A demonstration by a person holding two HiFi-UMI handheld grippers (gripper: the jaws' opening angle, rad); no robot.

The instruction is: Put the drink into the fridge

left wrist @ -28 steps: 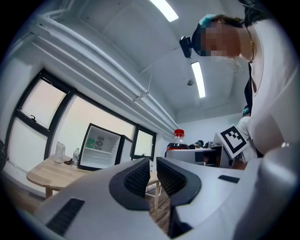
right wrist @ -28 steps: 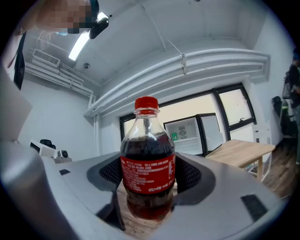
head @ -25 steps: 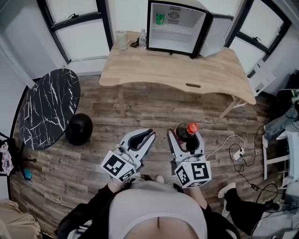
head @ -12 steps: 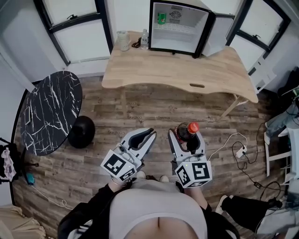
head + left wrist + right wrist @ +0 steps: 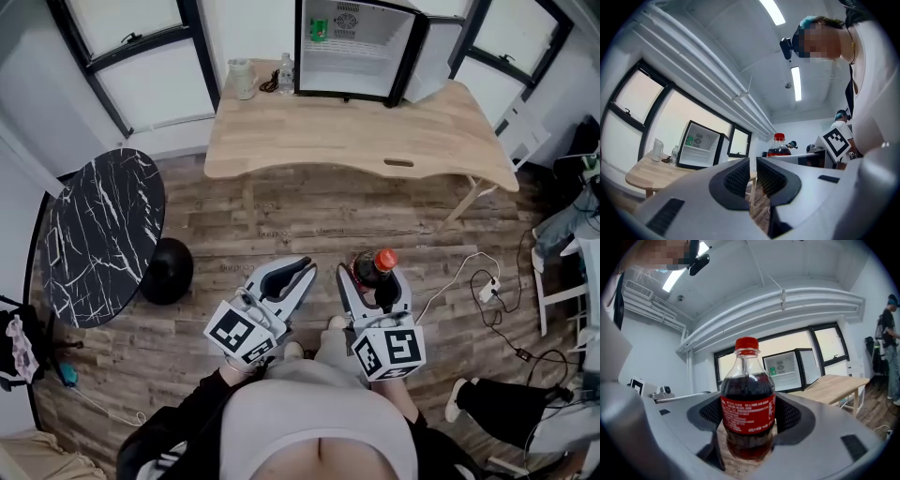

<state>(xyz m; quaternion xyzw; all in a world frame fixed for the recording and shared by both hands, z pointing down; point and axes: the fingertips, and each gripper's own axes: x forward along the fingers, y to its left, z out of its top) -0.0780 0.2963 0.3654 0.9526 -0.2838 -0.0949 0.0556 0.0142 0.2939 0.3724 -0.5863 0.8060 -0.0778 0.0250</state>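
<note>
1. Room with a wood-plank floor (image 5: 309, 220) and large windows along the far wall. The person stands well back from that wall, and loose cables lie on the floor at right.
2. Far left: a round black marble table (image 5: 98, 234), with a dark round object (image 5: 167, 277) on the floor just beside it. Neither looks tied to the task.
3. A wooden surface (image 5: 281, 141) under the windows carries a pale jug (image 5: 244, 80), a small clear bottle (image 5: 286, 73) and then the mini fridge (image 5: 361, 66). Its door (image 5: 433, 56) is swung fully open to the right, so the cavity is ready to load. A green can (image 5: 319, 28) sits on the upper shelf; the space below looks free.
4. Left gripper (image 5: 753, 176): jaws drawn nearly together with only a slit between them, and nothing in it. It is carried low in front of the body, probably idle because the door needs no opening.
5. Right gripper (image 5: 375, 277): jaws clamped on the labelled belly of the cola bottle (image 5: 748, 404). The bottle is upright with its red cap on top. The mid-body hold likely keeps it from tipping during the carry. The drink is well apart from the fridge.
6. Judged stage: transport. The approach to the fridge and the placing on a shelf are not yet done.
</note>
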